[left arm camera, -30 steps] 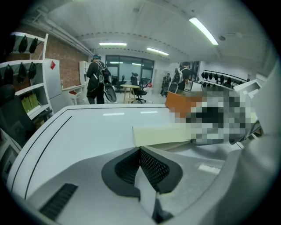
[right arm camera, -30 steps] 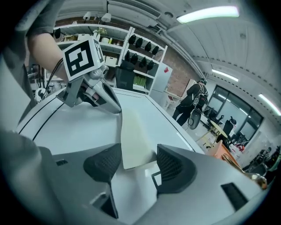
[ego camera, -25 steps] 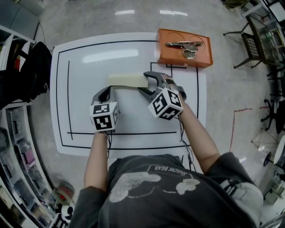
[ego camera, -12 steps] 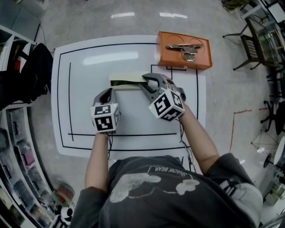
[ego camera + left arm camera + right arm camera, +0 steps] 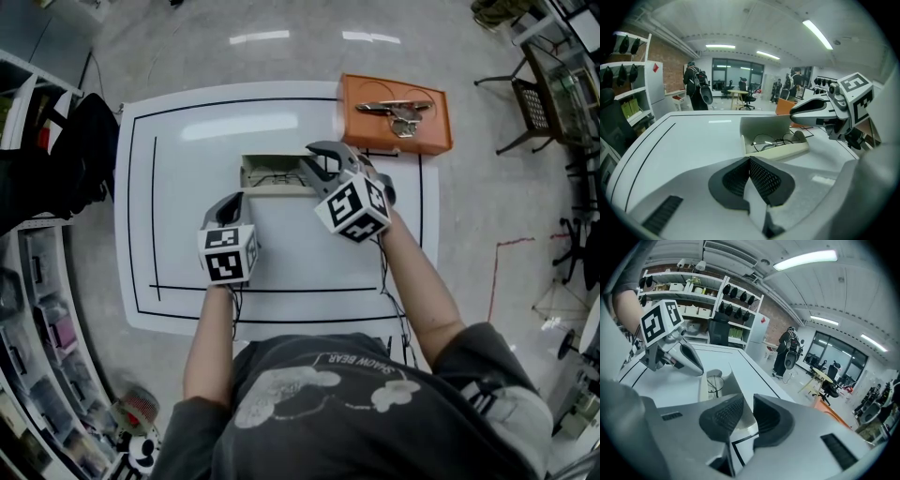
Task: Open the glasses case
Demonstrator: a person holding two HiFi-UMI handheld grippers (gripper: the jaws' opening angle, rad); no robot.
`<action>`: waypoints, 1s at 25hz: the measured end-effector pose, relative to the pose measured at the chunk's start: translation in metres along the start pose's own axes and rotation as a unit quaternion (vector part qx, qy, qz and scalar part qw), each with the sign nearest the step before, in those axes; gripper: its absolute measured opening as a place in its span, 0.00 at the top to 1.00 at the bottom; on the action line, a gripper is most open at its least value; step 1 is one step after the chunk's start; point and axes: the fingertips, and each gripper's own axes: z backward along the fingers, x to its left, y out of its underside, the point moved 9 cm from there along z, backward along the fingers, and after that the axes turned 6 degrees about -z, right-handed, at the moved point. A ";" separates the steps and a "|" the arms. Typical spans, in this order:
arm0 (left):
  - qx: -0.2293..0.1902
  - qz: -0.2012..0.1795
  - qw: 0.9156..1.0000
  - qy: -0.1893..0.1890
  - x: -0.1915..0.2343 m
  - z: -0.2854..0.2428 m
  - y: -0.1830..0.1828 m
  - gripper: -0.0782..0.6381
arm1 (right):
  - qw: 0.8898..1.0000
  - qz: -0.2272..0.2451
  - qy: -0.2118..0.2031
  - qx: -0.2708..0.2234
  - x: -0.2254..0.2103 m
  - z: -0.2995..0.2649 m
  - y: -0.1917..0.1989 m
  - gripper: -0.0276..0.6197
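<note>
Cream glasses case x1, open on white table, lid upright | wire glasses x1 inside | right gripper closing on lid's right end | left gripper clenched, empty, near case | orange tray x1 | shirt print "SHADOW BEAR"

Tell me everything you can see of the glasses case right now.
The glasses case is a cream, hard-looking clamshell lying open on the white table. Its lid stands upright behind the tray, where thin wire-rimmed glasses lie. The right hand-held gripper has the lid's end edge between its closing jaws. The left hand-held gripper is apart from it.
</note>
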 end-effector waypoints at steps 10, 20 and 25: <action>-0.009 0.009 1.000 -0.004 0.007 0.006 -0.002 0.89 | 0.999 -0.040 0.016 -0.006 -0.004 0.001 0.001 0.73; -0.057 0.004 0.998 0.008 0.006 0.057 -0.001 0.89 | 0.996 -0.054 0.071 -0.025 0.025 0.049 -0.015 0.81; -0.082 0.000 0.997 0.015 0.011 0.092 0.004 0.89 | 0.992 -0.062 0.105 -0.032 0.049 0.078 -0.026 0.90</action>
